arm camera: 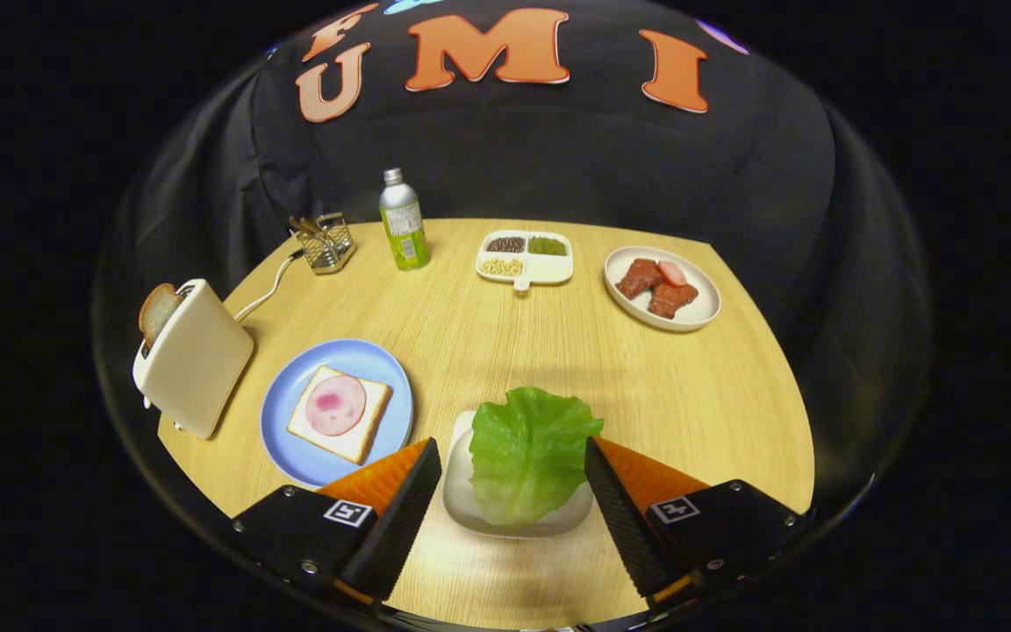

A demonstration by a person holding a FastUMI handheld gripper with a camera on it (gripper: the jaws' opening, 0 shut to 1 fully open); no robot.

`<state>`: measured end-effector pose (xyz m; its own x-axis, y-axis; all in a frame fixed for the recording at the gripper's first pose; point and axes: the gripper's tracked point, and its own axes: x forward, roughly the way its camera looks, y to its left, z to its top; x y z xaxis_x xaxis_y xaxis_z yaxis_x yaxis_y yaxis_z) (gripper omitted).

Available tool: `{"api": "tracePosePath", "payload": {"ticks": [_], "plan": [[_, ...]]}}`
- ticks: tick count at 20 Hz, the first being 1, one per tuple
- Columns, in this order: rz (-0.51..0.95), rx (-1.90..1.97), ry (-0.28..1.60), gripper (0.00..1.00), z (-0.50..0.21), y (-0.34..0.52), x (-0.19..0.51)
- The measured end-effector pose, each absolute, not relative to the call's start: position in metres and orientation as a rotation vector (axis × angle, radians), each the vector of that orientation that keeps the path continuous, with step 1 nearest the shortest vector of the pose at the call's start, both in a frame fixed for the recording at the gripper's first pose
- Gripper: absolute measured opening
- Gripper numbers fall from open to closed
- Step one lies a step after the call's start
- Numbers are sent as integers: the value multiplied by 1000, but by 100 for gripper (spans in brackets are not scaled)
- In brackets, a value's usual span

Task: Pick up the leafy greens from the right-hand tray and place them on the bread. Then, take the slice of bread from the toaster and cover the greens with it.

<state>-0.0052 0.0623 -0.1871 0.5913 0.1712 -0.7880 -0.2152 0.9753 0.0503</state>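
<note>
A green lettuce leaf (526, 452) lies on a small white tray (462, 500) between my two fingers. My gripper (512, 452) is open, its fingers standing on either side of the leaf without pressing it. Left of the fingers a blue plate (295, 439) carries a slice of bread (365, 430) topped with a round pink ham slice (336, 405). Further left stands a cream toaster (194, 360) with a slice of bread (157, 312) sticking up from its slot.
On the round wooden table (690, 395) beyond the fingers: a white plate with meat pieces (662, 288), a divided white dish of beans and grains (526, 257), a green-labelled bottle (404, 222), and a wire rack (326, 241). The toaster's white cord (270, 285) runs back.
</note>
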Motion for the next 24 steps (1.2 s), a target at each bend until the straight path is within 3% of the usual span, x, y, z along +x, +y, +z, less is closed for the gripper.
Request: {"api": "tracePosePath", "payload": {"ticks": [10, 15, 24], "plan": [[167, -130, 1097, 94, -246, 67, 3], [106, -91, 1195, 85, -273, 58, 2], [103, -25, 1242, 58, -283, 61, 0]]}}
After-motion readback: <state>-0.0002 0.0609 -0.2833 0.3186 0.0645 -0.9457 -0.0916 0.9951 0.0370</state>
